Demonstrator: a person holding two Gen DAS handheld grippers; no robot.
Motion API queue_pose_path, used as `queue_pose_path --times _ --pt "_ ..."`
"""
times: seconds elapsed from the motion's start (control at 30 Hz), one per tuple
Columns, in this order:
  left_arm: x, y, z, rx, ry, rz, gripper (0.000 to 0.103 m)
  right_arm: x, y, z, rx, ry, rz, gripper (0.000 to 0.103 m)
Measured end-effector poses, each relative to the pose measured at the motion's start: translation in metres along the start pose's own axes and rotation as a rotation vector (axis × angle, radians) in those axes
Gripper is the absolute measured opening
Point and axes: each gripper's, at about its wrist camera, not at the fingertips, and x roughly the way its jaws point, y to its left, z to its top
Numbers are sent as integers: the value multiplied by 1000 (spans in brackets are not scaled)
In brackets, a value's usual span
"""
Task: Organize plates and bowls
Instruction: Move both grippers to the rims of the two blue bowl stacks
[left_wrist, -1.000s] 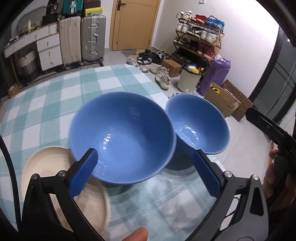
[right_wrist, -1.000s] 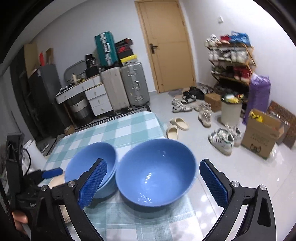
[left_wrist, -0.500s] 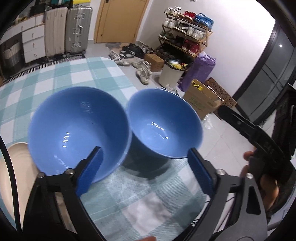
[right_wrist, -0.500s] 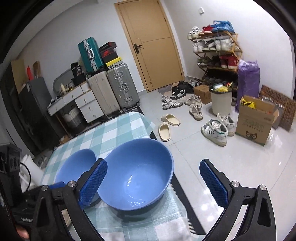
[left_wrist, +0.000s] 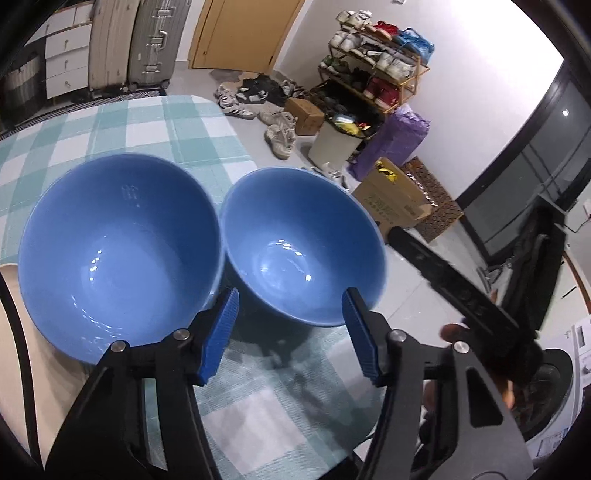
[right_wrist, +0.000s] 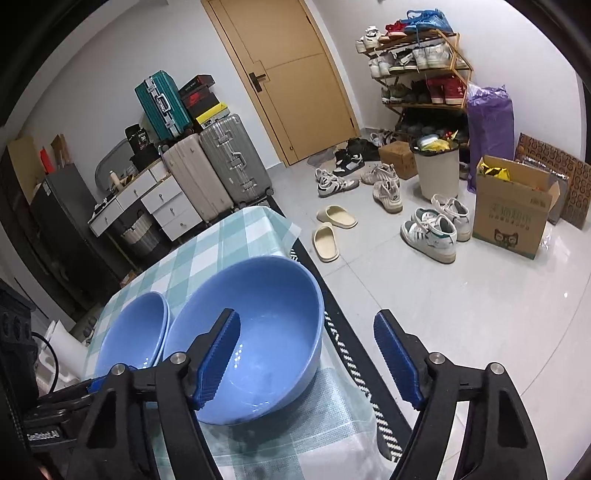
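Two blue bowls sit upright, mouths up, side by side on the checked tablecloth (left_wrist: 192, 122) near its edge — larger bowl (left_wrist: 118, 254), smaller bowl (left_wrist: 299, 247). Left gripper (left_wrist: 290, 334) and right gripper (right_wrist: 306, 358) are both closing, pads clear of either rim.

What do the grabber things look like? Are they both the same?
Yes, they match. The left gripper and the right gripper each have two black, angular arms joined by silver round bolts, ending in bright blue ribbed pads. In the right wrist view, the left one's black body carries small white lettering, and a thin black cable loops beside it.
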Motion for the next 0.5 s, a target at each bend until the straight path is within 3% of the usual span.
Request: queue_pose_path --times 0.3,0.37,0.5 --pt "22 4 2 -14 46 49 55 7 4 -3 -26 -5 21 71" --pt "26 7 2 -26 42 57 55 12 6 -5 -36 6 27 60" --pt "35 8 2 -32 42 64 52 22 4 -10 -39 23 23 49"
